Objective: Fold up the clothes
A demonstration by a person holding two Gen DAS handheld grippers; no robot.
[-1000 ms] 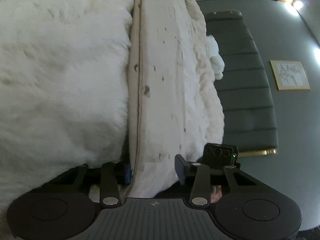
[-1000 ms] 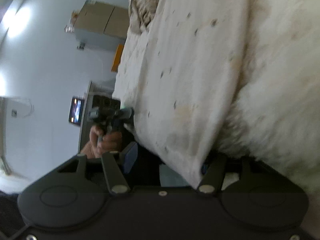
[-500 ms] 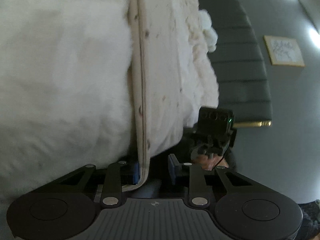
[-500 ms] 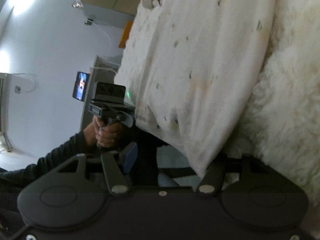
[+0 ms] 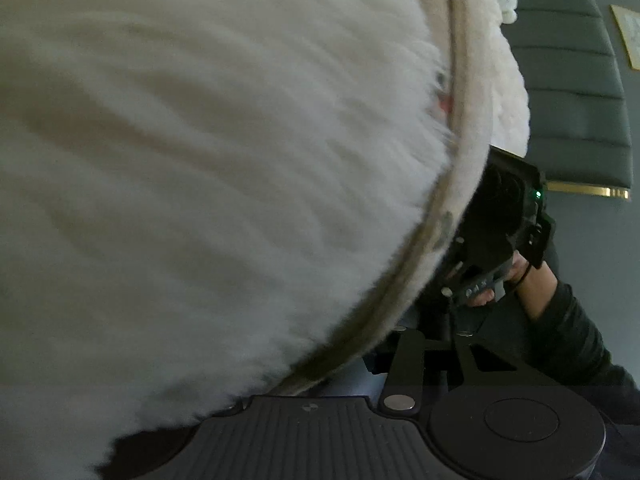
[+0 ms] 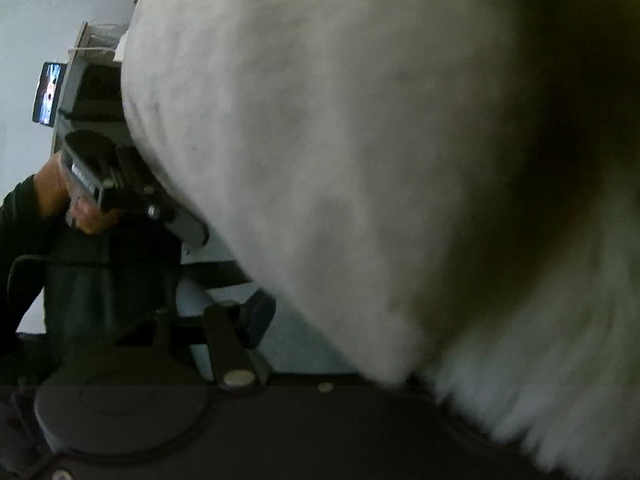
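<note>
A white fleece garment [image 5: 200, 180] with a beige hem [image 5: 460, 184] fills most of the left wrist view and is blurred by motion. It lies over my left gripper [image 5: 310, 360]. Only that gripper's right finger [image 5: 374, 360] shows, set wide and clear of the hem; the other is buried in fleece. In the right wrist view the garment [image 6: 340, 140] covers the right side. My right gripper [image 6: 326, 320] shows only its left finger [image 6: 256, 316], standing wide with a gap to the cloth. Each view also shows the other gripper [image 5: 500, 232] [image 6: 104, 184] held in a hand.
A dark green padded bench [image 5: 572, 92] with a gold edge lies at the right of the left wrist view, on grey floor. A dark sleeve [image 5: 572, 340] reaches in there. The right wrist view shows a small lit screen [image 6: 48, 92] and a grey stand [image 6: 88, 80] at left.
The garment has swung across both cameras and now hides far more of each view. The left gripper's visible finger stands wider than half a second ago. Both views have tilted.
</note>
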